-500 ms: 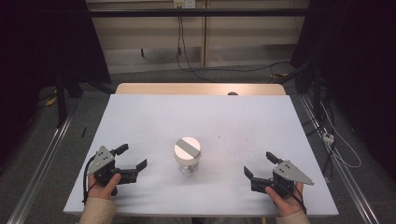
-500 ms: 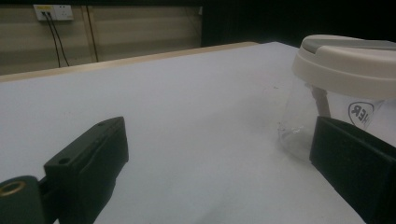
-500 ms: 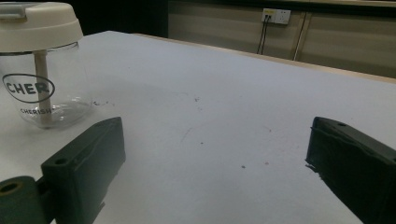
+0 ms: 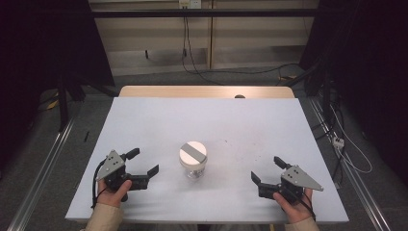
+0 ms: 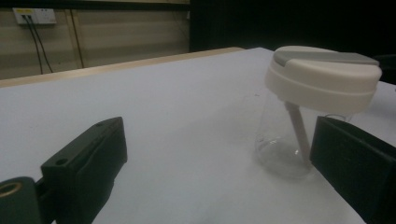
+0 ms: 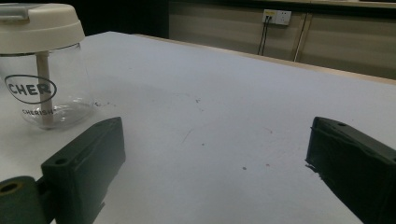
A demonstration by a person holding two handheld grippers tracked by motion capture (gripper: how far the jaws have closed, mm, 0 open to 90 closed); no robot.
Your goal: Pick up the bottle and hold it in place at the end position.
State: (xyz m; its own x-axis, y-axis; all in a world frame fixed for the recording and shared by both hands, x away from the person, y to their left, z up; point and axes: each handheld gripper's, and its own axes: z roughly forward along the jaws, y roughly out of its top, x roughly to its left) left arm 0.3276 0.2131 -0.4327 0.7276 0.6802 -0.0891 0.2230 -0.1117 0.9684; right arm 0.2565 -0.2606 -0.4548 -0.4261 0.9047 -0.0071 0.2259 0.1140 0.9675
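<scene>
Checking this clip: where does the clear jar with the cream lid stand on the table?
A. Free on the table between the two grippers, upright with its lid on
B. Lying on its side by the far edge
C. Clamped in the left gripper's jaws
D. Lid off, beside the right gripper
A: the jar stands upright and lidded on the table, apart from the open left gripper and right gripper.

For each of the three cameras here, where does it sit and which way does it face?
High view: above the person's edge of the table, looking forward and down; both hands and open tongs, left and right, show.
Left gripper view: rides the left tongs, low over the table, facing the jar at right.
Right gripper view: rides the right tongs, facing across the table, jar at left.
All three views share the white-lidded clear jar.
</scene>
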